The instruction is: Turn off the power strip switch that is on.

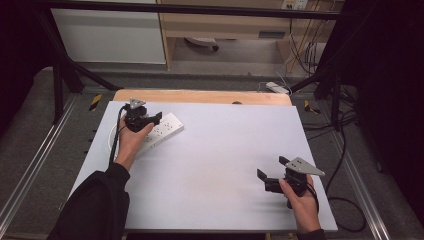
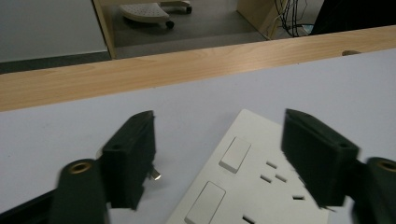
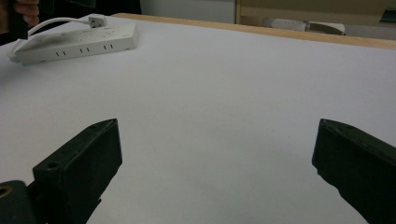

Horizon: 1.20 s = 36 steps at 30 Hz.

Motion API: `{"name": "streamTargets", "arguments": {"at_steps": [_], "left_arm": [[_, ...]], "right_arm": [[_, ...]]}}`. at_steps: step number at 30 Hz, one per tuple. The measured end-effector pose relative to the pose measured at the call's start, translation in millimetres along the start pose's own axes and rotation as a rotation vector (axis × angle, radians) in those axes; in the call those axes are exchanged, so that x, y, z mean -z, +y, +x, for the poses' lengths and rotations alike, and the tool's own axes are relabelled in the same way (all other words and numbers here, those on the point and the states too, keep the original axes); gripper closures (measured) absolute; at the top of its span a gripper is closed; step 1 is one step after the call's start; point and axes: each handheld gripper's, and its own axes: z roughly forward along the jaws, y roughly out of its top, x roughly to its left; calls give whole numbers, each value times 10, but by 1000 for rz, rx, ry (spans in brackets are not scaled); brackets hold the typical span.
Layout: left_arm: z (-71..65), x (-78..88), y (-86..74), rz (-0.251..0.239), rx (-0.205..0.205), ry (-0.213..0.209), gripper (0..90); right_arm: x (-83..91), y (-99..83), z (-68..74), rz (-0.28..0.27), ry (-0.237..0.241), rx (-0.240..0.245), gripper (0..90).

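A white power strip (image 1: 167,129) with rocker switches and sockets lies flat at the far left of the table. My left gripper (image 1: 156,119) hovers just above its near end. In the left gripper view the left gripper (image 2: 219,135) is open, its jaws wide apart on either side of the power strip (image 2: 252,186), with nothing pressed between them. A small metal pin (image 2: 155,175) pokes out beside the left jaw. My right gripper (image 1: 271,168) is held at the near right, well away from the strip. Seen in its own view, the right gripper (image 3: 217,140) is open over bare table.
The table top is a white sheet (image 1: 215,160) with a wooden strip (image 1: 200,96) along its far edge. The power strip's white cable (image 3: 51,22) and plug (image 3: 95,21) lie beside the power strip (image 3: 79,42). Black frame posts and loose cables stand around the table.
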Motion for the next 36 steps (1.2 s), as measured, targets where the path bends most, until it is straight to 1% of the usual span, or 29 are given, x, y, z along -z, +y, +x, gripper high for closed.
{"name": "streamTargets", "arguments": {"at_steps": [2,3,5,8,11,12,14,15,17,19,22,24,26,29,32,36], "left_arm": [[5,19,8,0,12,-18,163],[3,29,14,-3,12,-19,143],[-5,55,32,-10,13,-4,126],[-11,99,58,-23,24,-8,99],[-20,157,81,-28,16,-9,96],[-23,178,88,-28,12,-16,98],[-31,221,100,-34,17,-39,101],[-29,247,98,-52,16,-44,101],[-23,297,93,-86,30,-60,100],[-12,339,97,-98,37,-62,96],[2,403,98,-116,33,-49,89],[6,437,95,-123,33,-51,74],[5,479,89,-124,32,-59,59],[-6,544,81,-131,37,-71,59],[-20,636,71,-146,47,-71,59],[-49,764,54,-157,42,-84,58]], "right_arm": [[-1,0,2,1,1,0,20],[-2,0,1,0,1,2,20],[-2,1,2,0,1,4,20],[2,2,5,1,1,1,20],[4,1,4,0,2,1,19],[3,1,5,0,2,2,19],[0,1,8,2,4,3,19],[-1,1,10,2,4,4,19],[-1,2,12,3,5,5,19],[-1,2,12,2,4,5,19],[-2,1,12,3,4,5,19],[-4,1,12,4,4,5,19],[-7,1,14,4,5,4,19],[-9,1,14,4,6,5,19],[-3,5,15,3,7,4,19],[-1,8,17,-1,10,6,18]]}}
